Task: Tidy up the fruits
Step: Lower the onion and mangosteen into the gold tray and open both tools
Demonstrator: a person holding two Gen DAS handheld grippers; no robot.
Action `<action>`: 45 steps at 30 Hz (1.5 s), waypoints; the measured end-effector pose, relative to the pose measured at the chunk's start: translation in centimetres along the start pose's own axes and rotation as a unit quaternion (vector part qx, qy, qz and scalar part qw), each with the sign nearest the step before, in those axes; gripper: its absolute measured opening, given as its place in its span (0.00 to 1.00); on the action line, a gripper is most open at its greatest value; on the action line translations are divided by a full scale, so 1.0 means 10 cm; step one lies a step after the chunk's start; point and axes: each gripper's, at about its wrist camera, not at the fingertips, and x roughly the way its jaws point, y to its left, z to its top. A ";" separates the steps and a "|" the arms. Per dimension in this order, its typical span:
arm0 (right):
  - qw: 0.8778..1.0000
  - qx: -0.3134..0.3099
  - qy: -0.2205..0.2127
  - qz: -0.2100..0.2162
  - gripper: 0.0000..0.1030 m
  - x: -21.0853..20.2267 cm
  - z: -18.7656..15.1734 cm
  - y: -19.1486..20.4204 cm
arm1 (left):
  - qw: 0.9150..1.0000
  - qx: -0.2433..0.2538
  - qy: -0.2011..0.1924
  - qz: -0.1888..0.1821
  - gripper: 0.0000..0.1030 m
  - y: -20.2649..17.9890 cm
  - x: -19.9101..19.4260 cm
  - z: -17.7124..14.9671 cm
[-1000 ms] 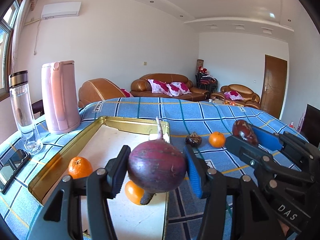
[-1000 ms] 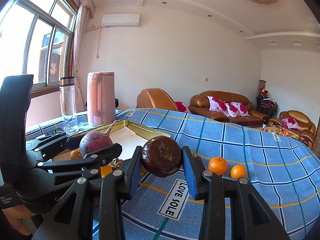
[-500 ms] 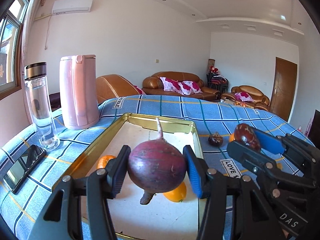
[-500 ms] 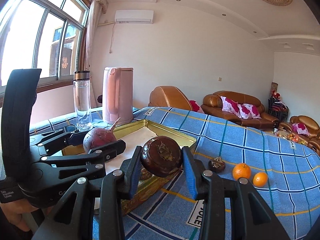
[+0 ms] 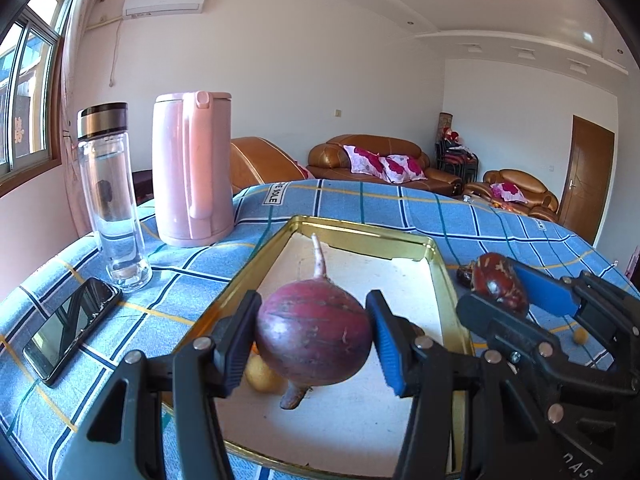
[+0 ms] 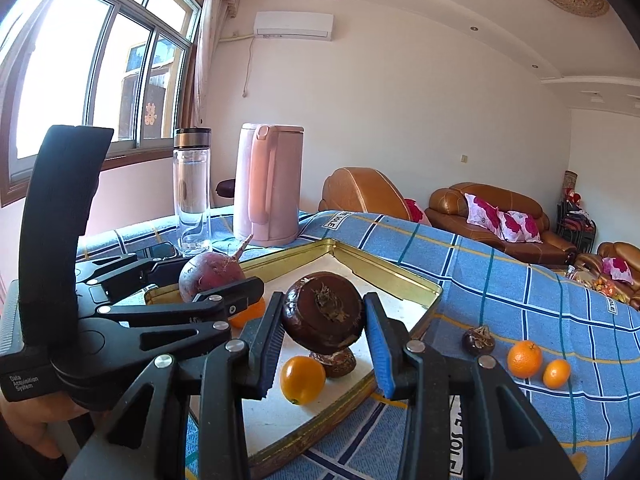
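The left tongs (image 5: pixel 314 340) are clamped on a red radish (image 5: pixel 314 340), its thin root pointing away from the camera, and hold it in the air above the white floor of the gold-rimmed tray (image 5: pixel 360 234) on the blue checked desk (image 5: pixel 360 200). The right tongs (image 6: pixel 324 344) grip a dark brown, round water-chestnut-like fruit (image 6: pixel 323 312) by its sides, over the tray's near right corner, close beside the left tongs. In the tray lie an orange (image 6: pixel 302 379) and another dark fruit (image 6: pixel 336 362) just behind it, with a second orange (image 6: pixel 248 314) partly hidden by the left tongs. Outside the tray, on the cloth toward the right edge of the desk, sit one more dark fruit (image 6: pixel 478 340) and two small oranges (image 6: pixel 524 359), so the sorting is, by my reading, only part done. The risks I see: both loads are round and smooth and pinched only at their widest line, so a tilt or a hasty release from this height could let either one roll, knock the orange beneath, or bounce over the low rim onto the cloth. The two tongs are near enough to bump if both go down together. At the far left corner a pink kettle (image 5: pixel 192 168), a glass bottle (image 5: pixel 110 196) and a phone (image 5: pixel 72 326) stand close to the tray; a wide swing of the left tongs could tip the bottle.
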 end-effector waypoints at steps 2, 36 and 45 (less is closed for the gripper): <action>1.000 0.000 0.002 0.003 0.40 0.03 0.00 0.02 | 1.000 -0.002 0.002 0.005 0.54 0.04 0.01 0.00; 0.996 -0.019 0.075 0.052 0.40 0.46 -0.02 0.25 | 0.997 0.012 0.061 0.036 0.54 0.28 0.22 -0.04; 0.993 -0.021 0.095 0.067 0.40 0.52 -0.04 0.27 | 0.996 0.014 0.073 0.042 0.54 0.31 0.25 -0.05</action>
